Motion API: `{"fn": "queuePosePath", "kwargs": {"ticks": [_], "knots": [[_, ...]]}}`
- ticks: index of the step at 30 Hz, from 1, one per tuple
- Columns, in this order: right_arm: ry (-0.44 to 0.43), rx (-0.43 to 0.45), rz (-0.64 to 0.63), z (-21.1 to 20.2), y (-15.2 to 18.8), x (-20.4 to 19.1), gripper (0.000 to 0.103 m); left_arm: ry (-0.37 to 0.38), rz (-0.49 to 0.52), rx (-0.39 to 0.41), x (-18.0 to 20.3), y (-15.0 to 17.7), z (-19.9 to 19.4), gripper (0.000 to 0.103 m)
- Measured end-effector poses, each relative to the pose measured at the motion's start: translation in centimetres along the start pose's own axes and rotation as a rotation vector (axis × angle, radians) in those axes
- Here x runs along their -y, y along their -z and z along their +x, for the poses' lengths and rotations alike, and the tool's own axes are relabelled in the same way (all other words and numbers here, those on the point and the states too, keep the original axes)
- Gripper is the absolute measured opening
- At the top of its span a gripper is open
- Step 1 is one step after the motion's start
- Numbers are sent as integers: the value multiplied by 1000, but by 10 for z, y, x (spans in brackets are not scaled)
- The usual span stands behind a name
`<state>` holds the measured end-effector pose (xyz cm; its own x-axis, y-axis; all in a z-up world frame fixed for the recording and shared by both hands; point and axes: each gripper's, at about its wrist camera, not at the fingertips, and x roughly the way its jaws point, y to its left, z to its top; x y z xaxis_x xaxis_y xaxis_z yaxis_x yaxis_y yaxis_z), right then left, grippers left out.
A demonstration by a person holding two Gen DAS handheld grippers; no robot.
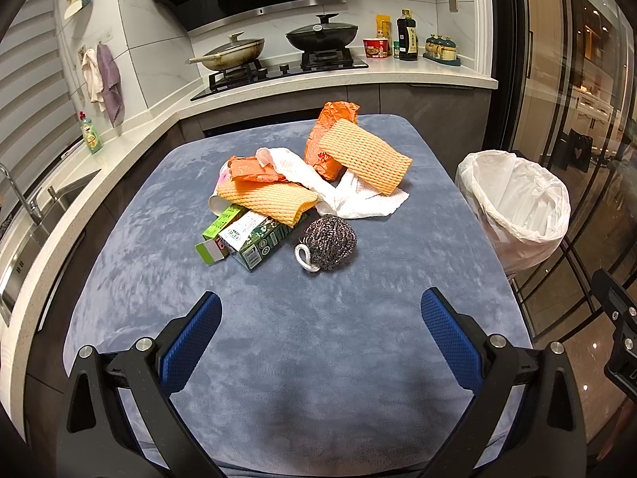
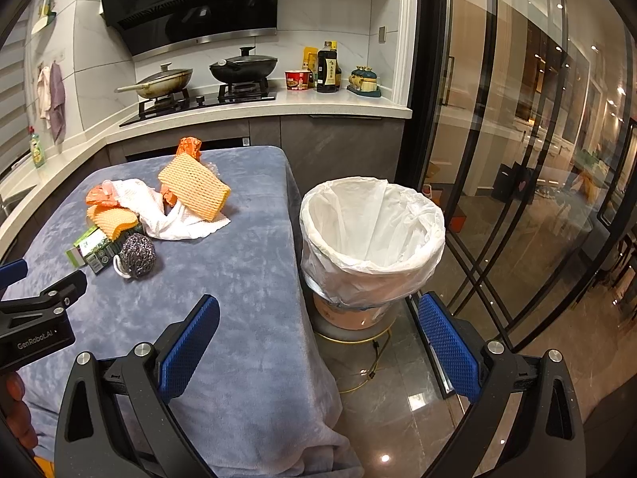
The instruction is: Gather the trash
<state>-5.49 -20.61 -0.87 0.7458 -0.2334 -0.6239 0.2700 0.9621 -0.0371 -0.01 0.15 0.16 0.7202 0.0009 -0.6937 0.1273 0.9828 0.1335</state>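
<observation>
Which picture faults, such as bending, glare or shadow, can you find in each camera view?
Left wrist view: the fisheye bows the counter edge and door frame, and a soft shadow falls on the blue cloth between the open left gripper. Right wrist view: ceiling lights glare on the glass doors and glossy floor; corners go black; the trash bin stays sharp.

Kitchen counter (image 1: 318, 79), 2 pans, glass doors (image 2: 517, 159).

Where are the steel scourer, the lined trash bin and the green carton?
steel scourer (image 1: 329, 242), left wrist view, middle of the wire ball.
lined trash bin (image 2: 372, 267), right wrist view, front of the white liner, below the rim.
green carton (image 1: 260, 245), left wrist view, top face.
</observation>
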Motion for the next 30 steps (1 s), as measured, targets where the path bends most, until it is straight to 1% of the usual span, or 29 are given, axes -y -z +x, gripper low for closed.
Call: {"fn": "queuePosePath", "kwargs": {"ticks": [30], "knots": [[-3,8,-14,-3,-5,-5,96,-1,-2,2,0,-1,-1,96]]}}
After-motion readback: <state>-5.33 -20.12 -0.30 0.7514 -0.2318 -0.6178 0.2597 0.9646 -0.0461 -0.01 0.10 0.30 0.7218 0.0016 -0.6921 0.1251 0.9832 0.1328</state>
